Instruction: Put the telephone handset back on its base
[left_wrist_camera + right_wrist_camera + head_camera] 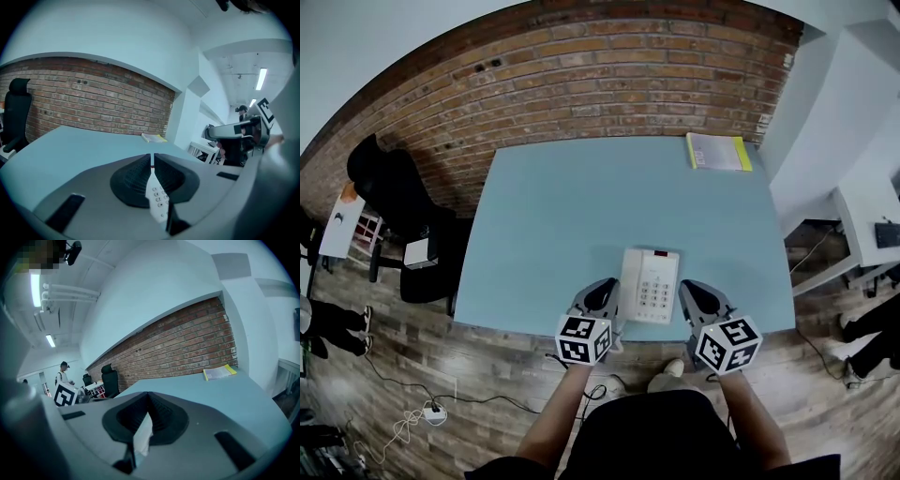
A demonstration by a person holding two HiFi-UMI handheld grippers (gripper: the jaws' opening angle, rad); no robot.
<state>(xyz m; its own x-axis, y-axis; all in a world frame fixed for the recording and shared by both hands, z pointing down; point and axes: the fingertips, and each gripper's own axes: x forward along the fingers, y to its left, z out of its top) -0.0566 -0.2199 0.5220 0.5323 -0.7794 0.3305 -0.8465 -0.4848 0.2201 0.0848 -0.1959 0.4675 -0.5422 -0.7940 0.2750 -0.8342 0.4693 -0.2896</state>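
Pale-blue table (562,216) under a brick wall (581,84) carries the white telephone (654,286) close to its near edge, at six o'clock of the tabletop. We read the handset (632,281) as the long bar down the nine o'clock side of the base, seemingly seated there (from this height we cannot tell whether it sits fully in its cradle). We judge it a light, stiff, smooth plastic piece, slippery to the pads, so the hold belongs across its narrow middle shank, away from the bulging ends. At eight o'clock of the phone our left gripper (604,287) has its jaws clenched on nothing, the keypad only showing beneath them. At four o'clock the right gripper (693,290) is likewise pressed together and empty, just beside the base's edge. Well apart, a yellow-edged booklet (718,152) lies at one o'clock, and a black chair (394,192) stands off the table at ten.
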